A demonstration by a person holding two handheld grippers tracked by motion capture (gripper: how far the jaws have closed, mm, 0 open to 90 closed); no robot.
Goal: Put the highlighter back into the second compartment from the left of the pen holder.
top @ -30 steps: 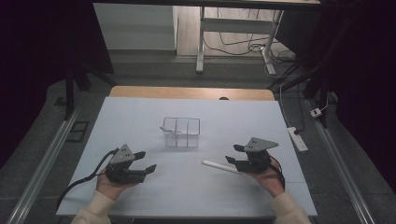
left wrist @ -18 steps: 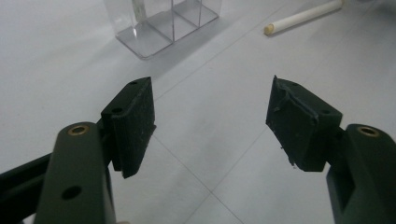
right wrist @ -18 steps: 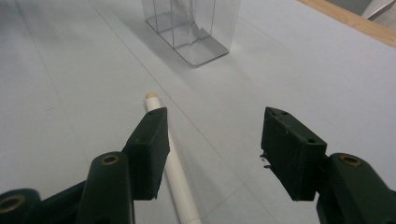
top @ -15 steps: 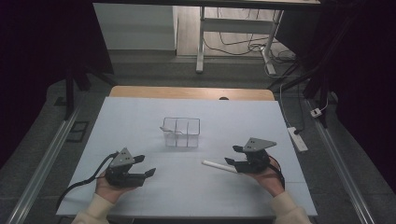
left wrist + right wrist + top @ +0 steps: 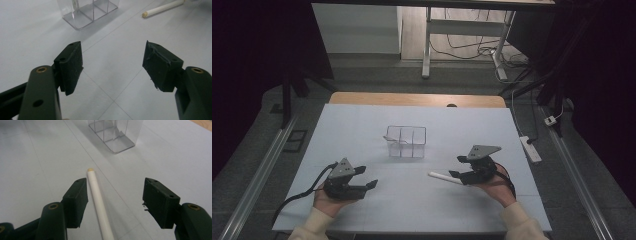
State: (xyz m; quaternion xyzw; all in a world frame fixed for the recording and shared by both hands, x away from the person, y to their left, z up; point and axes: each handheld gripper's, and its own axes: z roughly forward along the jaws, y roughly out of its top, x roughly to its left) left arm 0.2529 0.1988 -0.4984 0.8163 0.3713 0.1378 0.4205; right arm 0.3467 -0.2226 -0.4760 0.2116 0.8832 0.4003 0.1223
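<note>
Since the earlier frame your right tongs (image 5: 456,174) have just been opening; the white stick (image 5: 98,202) lies between the jaws, close beside the left-hand pad in the right gripper view, and the other pad stands well clear of it. So: spread, pinching nothing. Little else has shifted; both hands sit where they were.

Your left tongs (image 5: 371,179) are spread wide too, with bare table between the pads (image 5: 71,66). They point across the table toward the right tongs, low over the surface.

White stick: flat on the table (image 5: 362,125), in the right half, nearer the near edge than the far one. Its tan-tipped end points toward the middle of the table; its other end runs back under the right tongs. In the left gripper view the stick (image 5: 162,8) shows at the top right, its tan tip facing the camera.

Clear divided box (image 5: 406,141): upright, about mid-table, beyond both tongs and between them, well apart from the stick. Compartments look empty in the gripper views, though the walls are hard to read.

Your left hand (image 5: 328,202) and right hand (image 5: 497,187) rest near the near edge.
</note>
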